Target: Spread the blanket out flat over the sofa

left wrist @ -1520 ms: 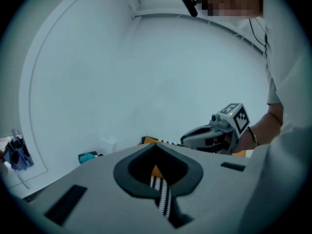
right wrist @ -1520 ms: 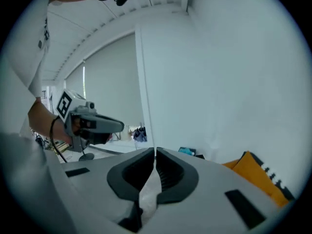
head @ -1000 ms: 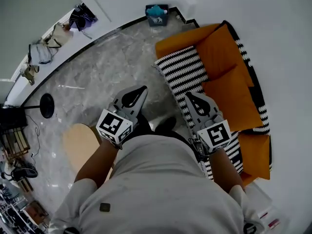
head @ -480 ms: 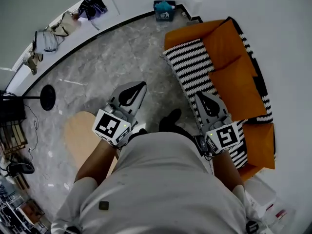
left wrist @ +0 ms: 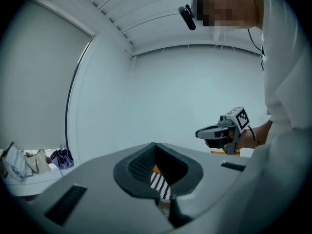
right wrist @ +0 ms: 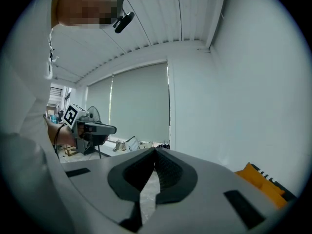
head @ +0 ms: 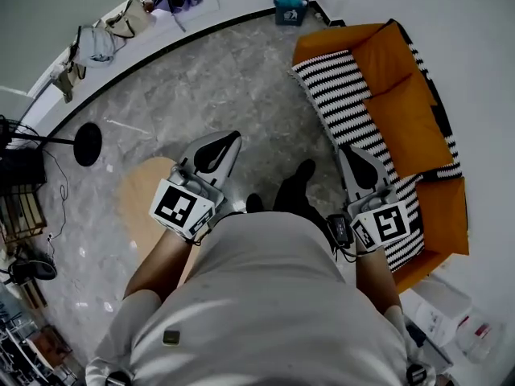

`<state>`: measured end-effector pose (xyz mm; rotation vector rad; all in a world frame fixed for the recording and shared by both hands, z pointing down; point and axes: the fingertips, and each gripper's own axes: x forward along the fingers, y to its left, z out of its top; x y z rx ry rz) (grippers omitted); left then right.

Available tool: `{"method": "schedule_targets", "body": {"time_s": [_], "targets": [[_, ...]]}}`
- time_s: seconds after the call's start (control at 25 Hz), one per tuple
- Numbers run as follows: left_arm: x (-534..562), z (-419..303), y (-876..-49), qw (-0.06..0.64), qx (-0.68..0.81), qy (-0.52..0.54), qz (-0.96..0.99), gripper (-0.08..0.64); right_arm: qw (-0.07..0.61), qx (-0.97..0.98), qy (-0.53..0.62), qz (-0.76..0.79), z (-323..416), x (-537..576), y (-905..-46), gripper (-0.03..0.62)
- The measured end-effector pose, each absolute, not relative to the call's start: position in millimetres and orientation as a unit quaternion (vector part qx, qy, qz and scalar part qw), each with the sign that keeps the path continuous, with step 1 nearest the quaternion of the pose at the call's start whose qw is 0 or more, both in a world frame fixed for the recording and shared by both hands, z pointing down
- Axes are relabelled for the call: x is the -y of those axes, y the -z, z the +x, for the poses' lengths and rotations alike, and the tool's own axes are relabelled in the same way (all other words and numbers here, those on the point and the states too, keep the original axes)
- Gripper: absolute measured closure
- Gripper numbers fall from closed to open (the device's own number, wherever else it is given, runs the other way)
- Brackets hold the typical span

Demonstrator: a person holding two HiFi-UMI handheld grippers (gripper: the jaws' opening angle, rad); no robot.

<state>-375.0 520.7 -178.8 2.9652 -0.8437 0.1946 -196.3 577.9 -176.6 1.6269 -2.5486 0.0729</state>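
A black-and-white striped blanket (head: 348, 96) lies along the seat of the orange sofa (head: 406, 111) at the right of the head view. My left gripper (head: 232, 138) is held over the grey floor, well left of the sofa, jaws shut and empty. My right gripper (head: 348, 150) hovers at the blanket's near edge, also shut with nothing in it. In the left gripper view the jaws (left wrist: 155, 145) meet at the tip, and a strip of the blanket (left wrist: 160, 186) shows below them. The right gripper view shows its jaws (right wrist: 155, 150) closed over bare floor.
A round wooden table (head: 138, 207) stands by my left arm. A black lamp base (head: 87, 143) and bags on a ledge (head: 96, 43) are at the left. A blue bin (head: 290, 8) sits at the sofa's far end, a white box (head: 438, 312) at its near end.
The sofa and blanket have slid to the right and upward in the head view as I stepped back. My right gripper has come off the blanket to its edge. Both grippers stay shut.
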Motion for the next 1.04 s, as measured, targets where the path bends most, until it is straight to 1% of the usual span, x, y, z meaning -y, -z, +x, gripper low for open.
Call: {"method": "schedule_targets", "body": {"time_s": [0.16,0.4,0.6,1.04], "targets": [[-540,-403,193,0.021,0.273,-0.054,0.960,0.554,0.058,0.843,-0.013,0.534,-224,-602,190,0.566],[-556,-425,212,0.005,0.280,-0.034,0.960,0.554,0.050,0.848,0.004,0.528,-250,-617,207,0.566],[-563,-430,218,-0.006,0.281,-0.031,0.959,0.554,0.047,0.850,0.015,0.525,-259,-622,214,0.566],[-564,-439,226,-0.001,0.284,-0.013,0.959,0.554,0.048,0.851,0.020,0.522,-270,-623,216,0.566]]}}
